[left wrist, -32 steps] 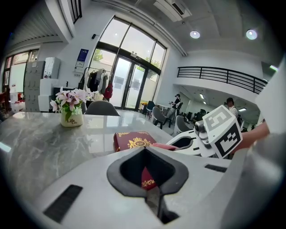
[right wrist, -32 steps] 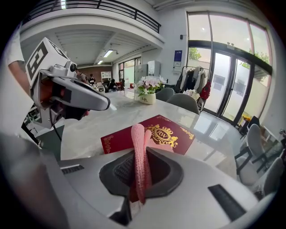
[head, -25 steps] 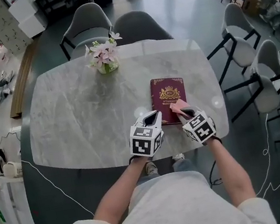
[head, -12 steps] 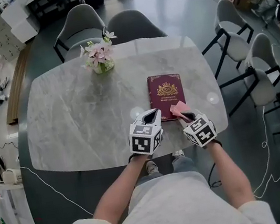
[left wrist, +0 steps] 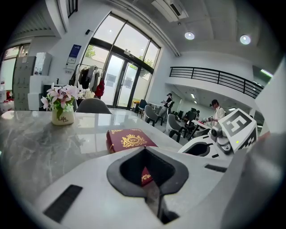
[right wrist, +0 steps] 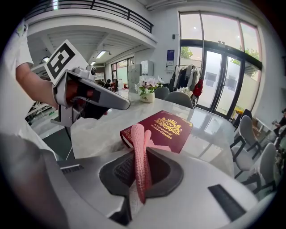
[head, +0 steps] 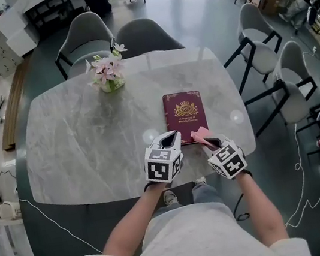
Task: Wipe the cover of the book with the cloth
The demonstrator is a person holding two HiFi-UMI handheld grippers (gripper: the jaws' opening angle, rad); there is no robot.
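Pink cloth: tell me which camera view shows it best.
The right gripper view: the pink cloth fills the centre, folded and clamped in the right gripper, its knit texture plain. The head view shows only a small pink patch at the near edge of the book. The left gripper view does not clearly show it.

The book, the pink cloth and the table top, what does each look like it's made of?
Book: hardcover, probably leatherette or coated board; matte maroon with shiny gold stamped crest and lettering. Cloth: soft knitted or microfibre fabric, judging by its fine nubbly texture and limp folds. Table top: marble or marble-look stone, pale grey with veins, polished enough to reflect the windows.
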